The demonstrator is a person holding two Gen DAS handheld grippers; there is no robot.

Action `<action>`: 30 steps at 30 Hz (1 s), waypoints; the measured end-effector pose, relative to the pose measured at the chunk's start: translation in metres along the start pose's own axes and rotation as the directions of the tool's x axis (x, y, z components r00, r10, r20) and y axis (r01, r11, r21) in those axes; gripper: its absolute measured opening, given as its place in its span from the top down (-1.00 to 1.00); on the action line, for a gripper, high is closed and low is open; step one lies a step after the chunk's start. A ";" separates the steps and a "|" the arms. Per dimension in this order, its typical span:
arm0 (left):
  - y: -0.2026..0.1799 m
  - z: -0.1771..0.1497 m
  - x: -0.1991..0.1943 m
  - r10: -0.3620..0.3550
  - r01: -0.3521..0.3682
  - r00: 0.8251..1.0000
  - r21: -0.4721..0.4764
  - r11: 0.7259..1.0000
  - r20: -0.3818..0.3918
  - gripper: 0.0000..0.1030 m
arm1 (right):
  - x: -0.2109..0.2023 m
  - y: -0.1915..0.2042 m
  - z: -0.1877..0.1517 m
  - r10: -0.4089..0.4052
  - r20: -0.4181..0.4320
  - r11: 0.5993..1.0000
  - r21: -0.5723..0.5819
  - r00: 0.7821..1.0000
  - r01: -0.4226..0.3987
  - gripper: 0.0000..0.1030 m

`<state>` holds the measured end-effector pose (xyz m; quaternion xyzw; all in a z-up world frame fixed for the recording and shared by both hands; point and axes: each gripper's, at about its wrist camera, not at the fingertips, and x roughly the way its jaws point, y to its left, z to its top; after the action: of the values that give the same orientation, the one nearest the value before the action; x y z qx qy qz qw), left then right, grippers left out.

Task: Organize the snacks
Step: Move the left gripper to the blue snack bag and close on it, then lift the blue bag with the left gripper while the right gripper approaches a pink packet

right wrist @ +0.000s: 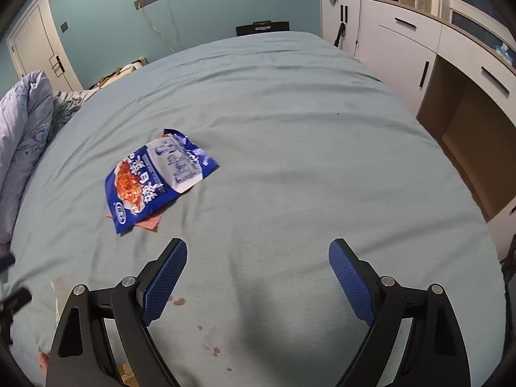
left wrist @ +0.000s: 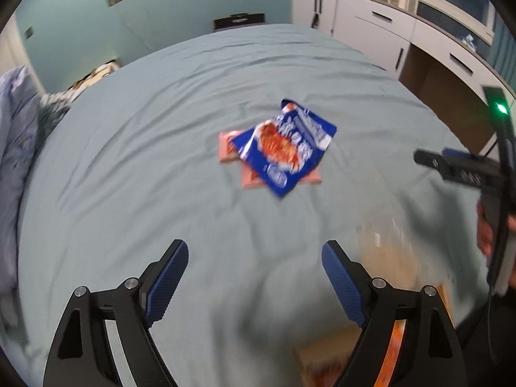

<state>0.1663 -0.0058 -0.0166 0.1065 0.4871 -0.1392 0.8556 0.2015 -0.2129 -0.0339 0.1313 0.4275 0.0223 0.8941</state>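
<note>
A blue snack packet (left wrist: pixel 285 148) lies flat on the pale blue bedsheet (left wrist: pixel 193 96), on top of pink snack packets (left wrist: pixel 227 150) whose edges poke out from beneath it; in the right wrist view the same blue packet (right wrist: pixel 158 177) sits ahead and to the left. The left gripper (left wrist: pixel 254 277) hovers short of the blue packet with its jaws spread wide and nothing between them, and the right gripper (right wrist: pixel 258 274) is likewise wide apart and empty, off to the right of that packet. A clear container (left wrist: pixel 387 251), blurred, sits on the sheet nearer than the blue packet, beside the left gripper's right finger (left wrist: pixel 345 283).
</note>
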 end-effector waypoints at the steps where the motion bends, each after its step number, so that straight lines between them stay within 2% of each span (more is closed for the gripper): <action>1: -0.003 0.015 0.010 -0.013 0.013 1.000 0.004 1.000 -0.006 -0.67 | 0.001 -0.001 0.002 0.001 -0.002 1.000 0.008 1.000 -0.001 -0.74; 4: -0.016 0.055 0.040 -0.028 0.029 0.999 0.023 0.999 -0.040 -0.67 | 0.010 -0.008 0.007 0.008 -0.018 0.998 0.055 1.000 -0.007 -0.74; 7: -0.040 0.090 0.069 0.003 0.004 0.998 0.106 0.994 -0.061 -0.67 | 0.015 -0.019 0.012 0.006 -0.047 0.995 0.095 0.999 -0.002 -0.74; 11: -0.072 0.119 0.112 0.018 0.008 0.994 0.239 0.971 -0.105 -0.67 | 0.025 -0.032 0.019 -0.001 -0.077 0.988 0.151 0.997 0.013 -0.74; 13: -0.077 0.123 0.134 0.047 -0.010 0.990 0.264 0.964 -0.134 -0.67 | 0.029 -0.036 0.024 0.005 -0.084 0.984 0.175 0.996 0.010 -0.74; 14: -0.078 0.124 0.147 0.065 -0.021 0.985 0.269 0.963 -0.158 -0.67 | 0.033 -0.038 0.027 0.008 -0.086 0.983 0.184 0.996 0.008 -0.74; 16: -0.075 0.117 0.184 0.119 -0.052 0.963 0.268 0.962 -0.243 -0.73 | 0.040 -0.039 0.032 0.010 -0.089 0.981 0.195 0.996 0.007 -0.74; 17: -0.073 0.115 0.192 0.131 -0.060 0.957 0.265 0.962 -0.259 -0.94 | 0.044 -0.039 0.033 0.010 -0.089 0.980 0.196 0.996 0.008 -0.74; 18: -0.066 0.110 0.197 0.127 -0.071 0.963 0.232 0.970 -0.237 -1.00 | 0.049 -0.039 0.034 0.008 -0.091 0.981 0.196 0.996 0.010 -0.74; 21: -0.048 0.103 0.194 0.039 -0.013 0.976 0.123 0.992 -0.212 -1.00 | 0.062 -0.040 0.036 0.015 -0.110 0.979 0.203 0.994 0.007 -0.74; 22: -0.047 0.101 0.191 0.033 -0.007 0.978 0.126 0.992 -0.206 -0.88 | 0.066 -0.041 0.036 0.027 -0.119 0.977 0.214 0.992 -0.001 -0.74; 23: -0.048 0.100 0.188 0.018 0.009 0.978 0.127 0.992 -0.206 -0.57 | 0.068 -0.042 0.036 0.039 -0.123 0.975 0.222 0.992 -0.010 -0.74; 24: -0.049 0.099 0.182 -0.011 0.038 0.979 0.133 0.990 -0.201 -0.37 | 0.070 -0.042 0.036 0.052 -0.127 0.973 0.230 0.991 -0.022 -0.74; 25: -0.056 0.098 0.171 -0.052 0.085 0.980 0.165 0.983 -0.193 0.32 | 0.071 -0.043 0.037 0.060 -0.130 0.972 0.235 0.990 -0.028 -0.74; 26: -0.061 0.097 0.162 -0.079 0.116 0.978 0.187 0.976 -0.193 0.75 | 0.073 -0.044 0.037 0.067 -0.134 0.971 0.238 0.989 -0.034 -0.74; 27: -0.063 0.096 0.153 -0.107 0.144 0.974 0.186 0.972 -0.198 0.86 | 0.073 -0.044 0.037 0.071 -0.136 0.971 0.237 0.988 -0.037 -0.74; 30: -0.057 0.091 0.122 -0.178 0.203 0.968 0.135 0.970 -0.178 1.00 | 0.071 -0.046 0.038 0.074 -0.136 0.970 0.239 0.988 -0.040 -0.74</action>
<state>0.2793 -0.1048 -0.0786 0.1351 0.5522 -0.2484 0.7843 0.2726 -0.2550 -0.0769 0.2467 0.4865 0.0065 0.8381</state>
